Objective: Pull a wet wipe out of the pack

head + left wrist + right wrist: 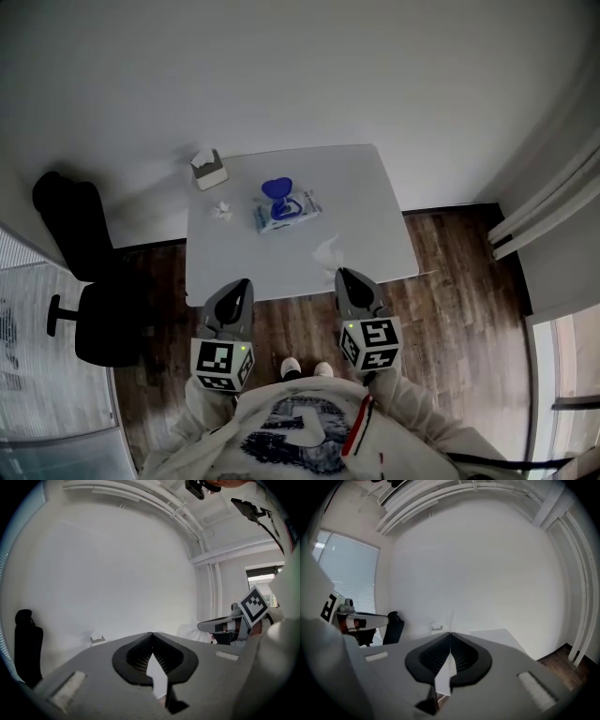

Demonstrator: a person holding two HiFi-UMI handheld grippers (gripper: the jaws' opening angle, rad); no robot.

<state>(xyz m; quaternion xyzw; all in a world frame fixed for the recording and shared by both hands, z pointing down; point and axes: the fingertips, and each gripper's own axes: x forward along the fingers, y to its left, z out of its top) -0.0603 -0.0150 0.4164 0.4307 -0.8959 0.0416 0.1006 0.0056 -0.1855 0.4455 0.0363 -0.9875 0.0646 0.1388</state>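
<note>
The wet wipe pack (288, 212) lies flat near the middle of the white table (375, 187), its round blue lid (276, 189) flipped open toward the far side. Both grippers hover short of the table's near edge, well apart from the pack. My left gripper (246, 282) is shut with its tips meeting and nothing between them (152, 634). My right gripper (341, 273) is likewise shut and empty (450, 633). The pack itself is hidden behind the jaws in both gripper views.
A crumpled white tissue (221, 209) lies left of the pack, and a small white holder (209, 169) stands at the far left corner. A faint pale sheet (328, 250) rests near the front right. A black office chair (89, 281) stands left of the table on the wooden floor.
</note>
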